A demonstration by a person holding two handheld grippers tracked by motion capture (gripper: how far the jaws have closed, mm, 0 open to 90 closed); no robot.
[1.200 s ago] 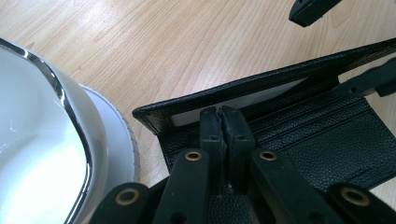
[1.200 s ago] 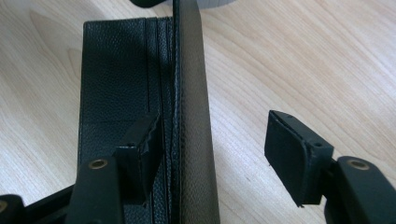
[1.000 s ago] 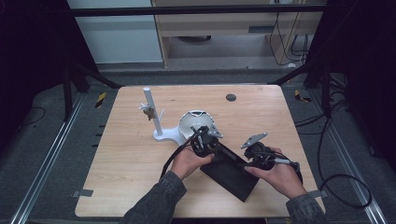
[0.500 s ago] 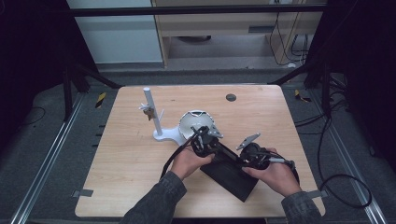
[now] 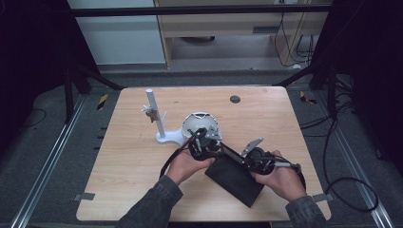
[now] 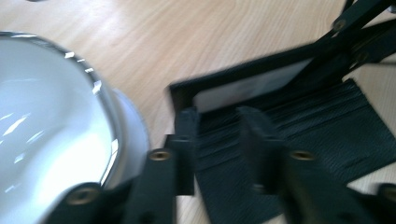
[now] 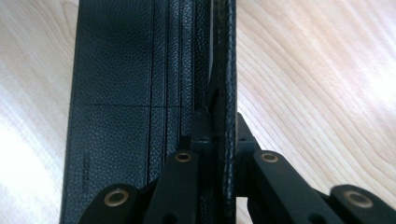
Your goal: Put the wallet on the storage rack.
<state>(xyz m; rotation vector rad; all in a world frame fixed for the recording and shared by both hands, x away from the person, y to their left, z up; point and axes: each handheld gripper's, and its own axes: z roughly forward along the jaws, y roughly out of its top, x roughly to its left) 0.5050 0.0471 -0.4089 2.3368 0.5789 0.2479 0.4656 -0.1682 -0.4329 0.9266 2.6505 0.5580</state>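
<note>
High view shows a black wallet (image 5: 235, 178) lying open on the wooden counter (image 5: 123, 166), near its front edge, between the person's two hands. The right gripper (image 7: 219, 126) is clenched on the wallet's raised flap edge, which stands up thin between its jaws; holding that flap upright likely keeps the card slots exposed. The left gripper (image 6: 217, 123) hovers at the wallet's far end with its jaws parted, nothing between them, probably poised to reach into a slot or pin the leather down. A white dome-shaped object (image 5: 202, 124) sits just beside it, next to a white stand (image 5: 159, 118). The wallet's long axis runs diagonally, from the dome toward the person's right hand (image 5: 283, 180).
</note>
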